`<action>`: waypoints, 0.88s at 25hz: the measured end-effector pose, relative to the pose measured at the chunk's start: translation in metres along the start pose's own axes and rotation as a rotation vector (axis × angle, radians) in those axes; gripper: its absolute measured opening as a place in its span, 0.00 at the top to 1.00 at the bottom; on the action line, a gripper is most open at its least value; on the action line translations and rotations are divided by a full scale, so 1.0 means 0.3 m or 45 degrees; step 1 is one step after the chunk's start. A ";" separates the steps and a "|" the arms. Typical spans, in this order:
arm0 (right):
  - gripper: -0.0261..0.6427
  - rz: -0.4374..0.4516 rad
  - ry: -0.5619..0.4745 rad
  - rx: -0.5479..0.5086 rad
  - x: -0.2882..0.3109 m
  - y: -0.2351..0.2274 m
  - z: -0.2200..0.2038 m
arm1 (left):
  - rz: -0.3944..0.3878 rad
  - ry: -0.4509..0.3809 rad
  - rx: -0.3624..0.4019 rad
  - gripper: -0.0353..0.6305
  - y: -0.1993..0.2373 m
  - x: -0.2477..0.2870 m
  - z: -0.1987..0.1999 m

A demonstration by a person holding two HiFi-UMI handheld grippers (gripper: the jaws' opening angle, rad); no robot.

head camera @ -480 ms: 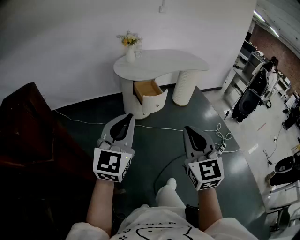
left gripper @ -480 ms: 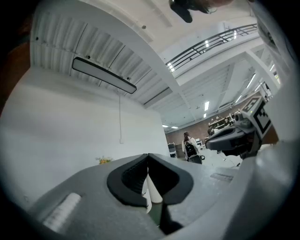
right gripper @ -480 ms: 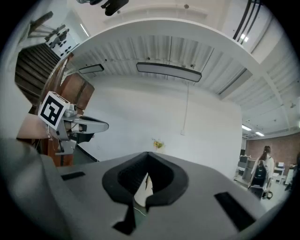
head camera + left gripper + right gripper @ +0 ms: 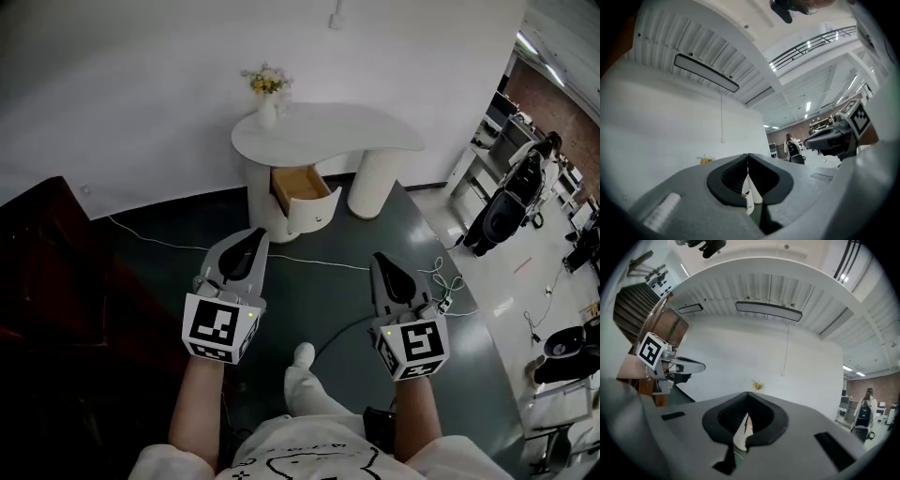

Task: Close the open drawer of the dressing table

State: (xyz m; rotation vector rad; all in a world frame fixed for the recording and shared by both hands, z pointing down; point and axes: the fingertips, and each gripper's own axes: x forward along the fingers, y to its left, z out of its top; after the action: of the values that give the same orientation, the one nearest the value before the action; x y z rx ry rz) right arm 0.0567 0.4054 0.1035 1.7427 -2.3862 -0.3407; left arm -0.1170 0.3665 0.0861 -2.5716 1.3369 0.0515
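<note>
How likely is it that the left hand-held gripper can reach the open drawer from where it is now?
Probably not yet. The left hand-held gripper is held well short of the open drawer, with a stretch of dark floor between them. Nothing seems to block the way, so stepping closer should do it.

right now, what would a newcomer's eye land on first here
The white dressing table against the far wall, its wood-lined drawer standing open and a vase of yellow flowers at its left end. Nearer, the left hand-held gripper and right hand-held gripper are side by side above the dark floor, jaws together and empty, well short of the drawer.
</note>
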 end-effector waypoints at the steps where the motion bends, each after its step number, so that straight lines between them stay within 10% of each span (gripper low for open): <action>1: 0.96 0.001 -0.001 0.006 0.022 -0.008 -0.007 | 0.003 0.004 -0.003 0.92 0.008 0.017 -0.011; 22: 0.96 0.018 0.097 0.102 0.718 -0.391 -0.245 | -0.042 0.160 -0.040 0.92 0.224 0.796 -0.286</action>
State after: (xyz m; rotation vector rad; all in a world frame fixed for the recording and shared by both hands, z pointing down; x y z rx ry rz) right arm 0.1181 0.1597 0.1411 1.7380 -2.3887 -0.1757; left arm -0.0398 0.1183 0.1222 -2.6618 1.3456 -0.0977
